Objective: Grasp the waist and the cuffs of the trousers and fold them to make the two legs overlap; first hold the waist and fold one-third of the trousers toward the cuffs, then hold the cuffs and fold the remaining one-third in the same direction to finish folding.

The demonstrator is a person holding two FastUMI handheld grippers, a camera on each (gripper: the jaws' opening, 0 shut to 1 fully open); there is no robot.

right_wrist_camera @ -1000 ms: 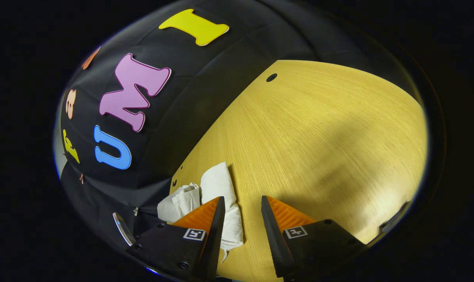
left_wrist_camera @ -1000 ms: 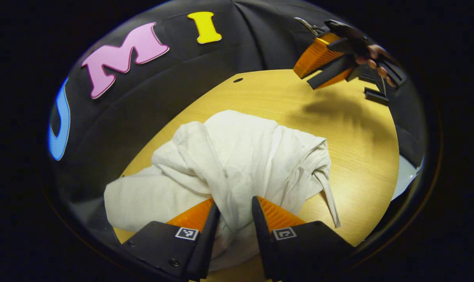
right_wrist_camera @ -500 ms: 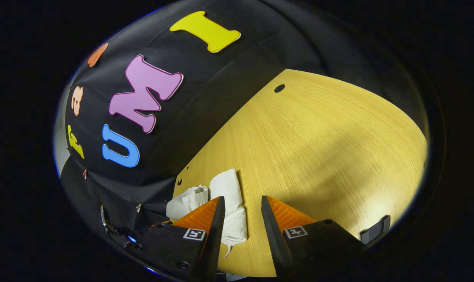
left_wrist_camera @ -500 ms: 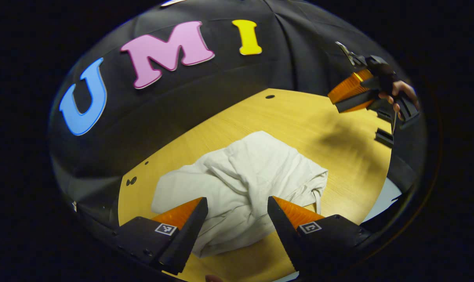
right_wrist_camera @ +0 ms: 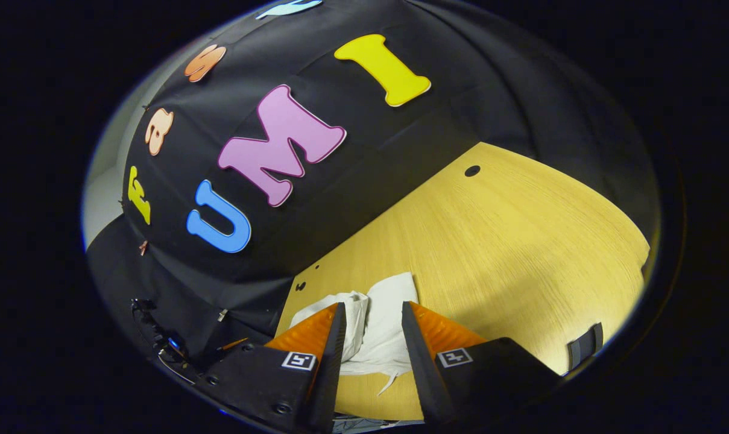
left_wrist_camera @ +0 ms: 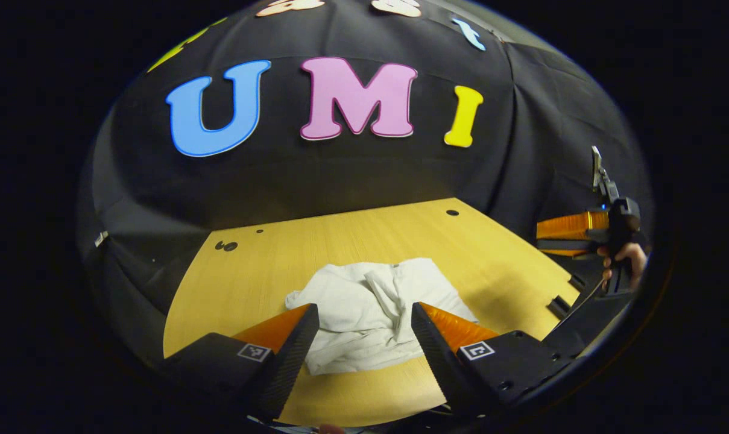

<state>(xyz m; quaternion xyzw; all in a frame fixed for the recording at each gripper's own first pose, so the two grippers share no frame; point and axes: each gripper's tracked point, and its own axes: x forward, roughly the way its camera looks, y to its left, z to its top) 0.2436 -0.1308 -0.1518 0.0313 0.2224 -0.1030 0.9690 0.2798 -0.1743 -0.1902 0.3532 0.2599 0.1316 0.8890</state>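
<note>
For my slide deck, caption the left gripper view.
Left gripper open above white trousers bunched on the wooden table; right gripper hovers alongside.

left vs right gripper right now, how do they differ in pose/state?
Opening: the left gripper has its fingers spread wide; the right gripper has its fingers closer together, though still open.
Pose: the left gripper looks level across the table at the booth wall; the right gripper's view is rolled, so the table edge runs diagonally.
Shared: neither holds anything, and both hang above the crumpled white trousers lying on the table.
</note>
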